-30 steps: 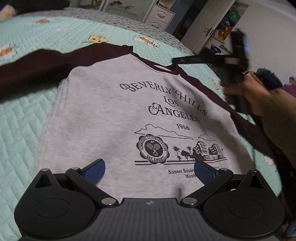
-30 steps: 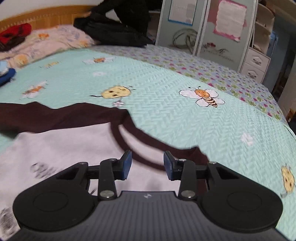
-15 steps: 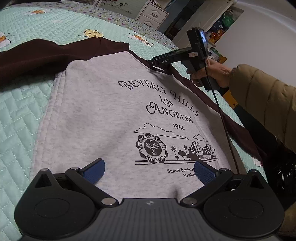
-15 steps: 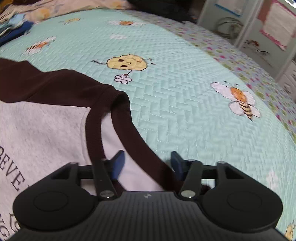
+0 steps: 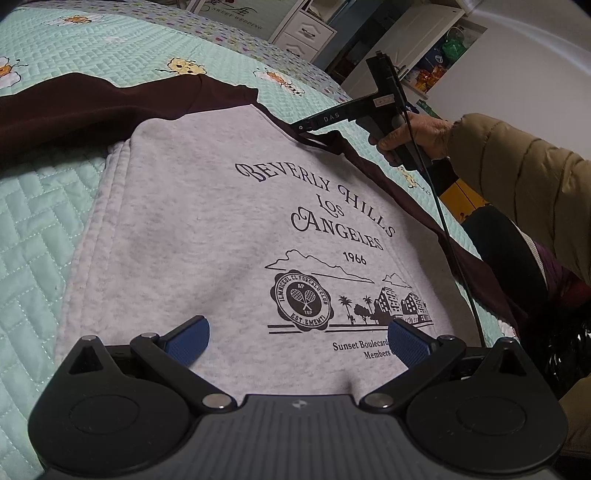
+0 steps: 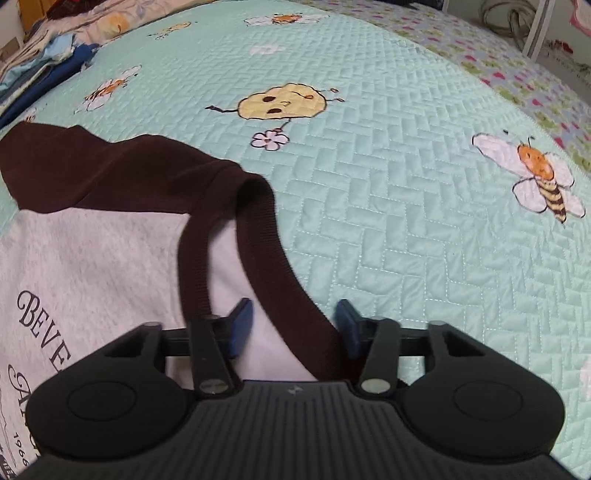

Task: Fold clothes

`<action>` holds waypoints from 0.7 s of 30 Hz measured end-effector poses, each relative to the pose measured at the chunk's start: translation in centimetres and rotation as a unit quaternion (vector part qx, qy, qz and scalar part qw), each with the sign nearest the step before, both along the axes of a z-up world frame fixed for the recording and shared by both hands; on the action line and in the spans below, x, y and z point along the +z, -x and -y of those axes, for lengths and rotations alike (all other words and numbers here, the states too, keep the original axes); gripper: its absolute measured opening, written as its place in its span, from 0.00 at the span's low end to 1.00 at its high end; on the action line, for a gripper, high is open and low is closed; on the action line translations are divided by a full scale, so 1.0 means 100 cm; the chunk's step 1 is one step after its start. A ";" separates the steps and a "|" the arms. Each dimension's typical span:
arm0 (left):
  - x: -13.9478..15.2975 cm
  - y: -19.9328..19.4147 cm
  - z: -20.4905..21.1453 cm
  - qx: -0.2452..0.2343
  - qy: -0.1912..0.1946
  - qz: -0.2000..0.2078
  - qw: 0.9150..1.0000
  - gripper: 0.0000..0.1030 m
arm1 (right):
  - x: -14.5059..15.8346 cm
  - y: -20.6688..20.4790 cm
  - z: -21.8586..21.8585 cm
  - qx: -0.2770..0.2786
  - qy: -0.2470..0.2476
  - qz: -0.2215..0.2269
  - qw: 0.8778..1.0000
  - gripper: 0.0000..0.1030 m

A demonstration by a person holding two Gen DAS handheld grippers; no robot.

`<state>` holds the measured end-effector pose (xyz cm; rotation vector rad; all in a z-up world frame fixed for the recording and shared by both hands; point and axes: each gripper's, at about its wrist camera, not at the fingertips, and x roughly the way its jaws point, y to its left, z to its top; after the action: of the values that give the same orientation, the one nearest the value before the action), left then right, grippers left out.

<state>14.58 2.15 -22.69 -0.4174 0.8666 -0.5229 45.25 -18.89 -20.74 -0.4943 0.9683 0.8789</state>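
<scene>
A grey sweatshirt (image 5: 207,229) with dark brown sleeves and black "Beverly Hills Los Angeles" print lies flat, front up, on the bed. My left gripper (image 5: 297,341) is wide open, low over its bottom hem, the blue pads (image 5: 184,339) apart with nothing pinched. My right gripper (image 6: 293,325) points steeply down at the neckline. The brown ribbed collar (image 6: 266,251) runs between its jaws, which are closing, and the pads do not press on it. In the left wrist view the right gripper (image 5: 301,128) has its tip at the collar.
A mint quilt (image 6: 406,221) with bee and flower prints covers the bed around the sweatshirt (image 6: 92,251). A hand and tan padded sleeve (image 5: 517,177) hold the right gripper, with a thin cable (image 5: 443,229) hanging down. White drawers (image 5: 306,33) stand beyond the bed. Folded fabrics (image 6: 44,62) lie far left.
My right gripper came down and tipped forward onto the neckline, so the collar now sits between its jaws, which widened and then narrowed a little. The left gripper stayed over the hem, open.
</scene>
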 end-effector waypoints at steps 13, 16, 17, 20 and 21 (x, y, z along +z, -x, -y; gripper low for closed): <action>0.000 0.002 0.000 -0.003 -0.002 0.002 1.000 0.99 | 0.002 0.046 -0.032 0.002 0.091 0.110 0.990 0.13; 0.000 0.001 0.000 -0.003 -0.001 0.001 1.000 0.99 | -0.006 0.061 -0.044 0.026 0.139 0.174 0.975 0.12; 0.000 0.001 0.000 -0.003 -0.001 0.001 1.000 0.99 | -0.008 0.062 -0.046 0.029 0.146 0.191 0.970 0.12; 0.000 0.001 0.000 -0.004 -0.003 0.001 1.000 0.99 | -0.015 0.054 -0.048 0.013 0.141 0.197 0.970 0.13; 0.000 0.001 0.000 -0.005 -0.003 0.002 1.000 0.99 | -0.015 0.052 -0.045 0.006 0.134 0.195 0.972 0.14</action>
<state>14.44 2.14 -22.69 -0.4063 0.8667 -0.5292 40.06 -14.34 -22.27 -0.8696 0.7230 0.6305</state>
